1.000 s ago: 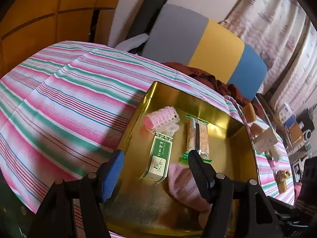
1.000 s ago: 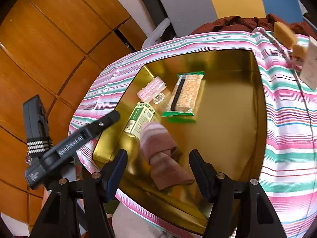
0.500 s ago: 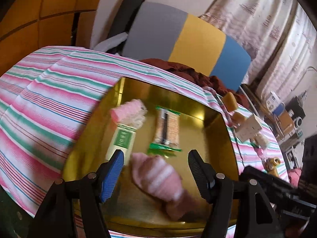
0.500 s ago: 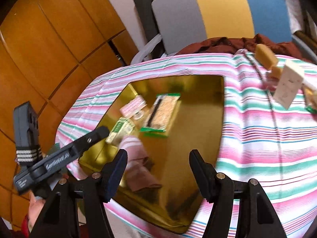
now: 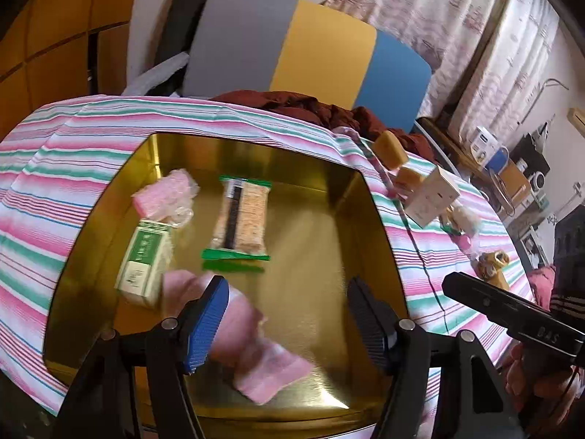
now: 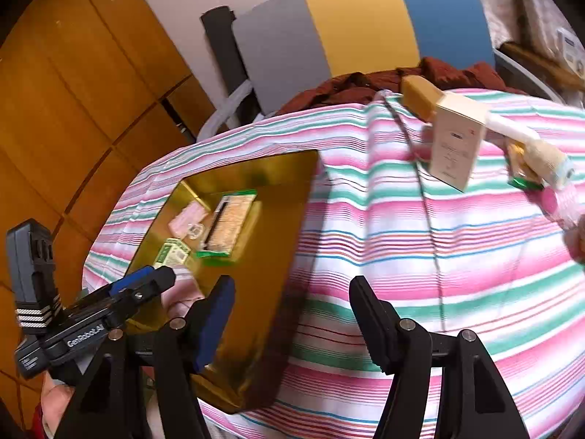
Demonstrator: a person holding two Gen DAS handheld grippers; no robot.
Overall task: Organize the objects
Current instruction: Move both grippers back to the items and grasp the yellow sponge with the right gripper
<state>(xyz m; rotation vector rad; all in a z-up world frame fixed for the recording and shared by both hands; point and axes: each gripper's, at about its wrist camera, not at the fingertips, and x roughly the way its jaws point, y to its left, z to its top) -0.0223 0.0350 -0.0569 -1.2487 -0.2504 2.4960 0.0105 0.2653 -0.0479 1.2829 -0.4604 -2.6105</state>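
We find the left gripper (image 5: pixel 287 314) with its jaws spread and nothing between the pads; it hangs over the near part of the gold tray (image 5: pixel 369 197). Seen from the left wrist, a rolled pink sock (image 5: pixel 252 344) lies on the tray floor directly under the jaws, partly hidden by the blue pad at 9 o'clock of the gap. Further out at 11 o'clock we note a green and white carton (image 5: pixel 144 259), and beyond it a pink item in clear wrap (image 5: pixel 164 194). At 12 o'clock lies a snack packet with green ends (image 5: pixel 239 223). All four items rest inside the tray. The right gripper (image 6: pixel 289 314) also stands spread and empty, above the striped cloth (image 6: pixel 402 237), just beside the tray's right wall. From its camera the tray sits at 10 o'clock and the left gripper's body at 8 o'clock. At 1 o'clock a white box (image 6: pixel 457 142) stands on the cloth, touching a tan block (image 6: pixel 420 97) behind it. At 2 o'clock several small wrapped items (image 6: pixel 526 168) lie close together; blur prevents us from identifying them. Beyond the table edge we record dark red fabric (image 6: pixel 365 87) and a chair back in grey, yellow and blue (image 6: pixel 365 18).
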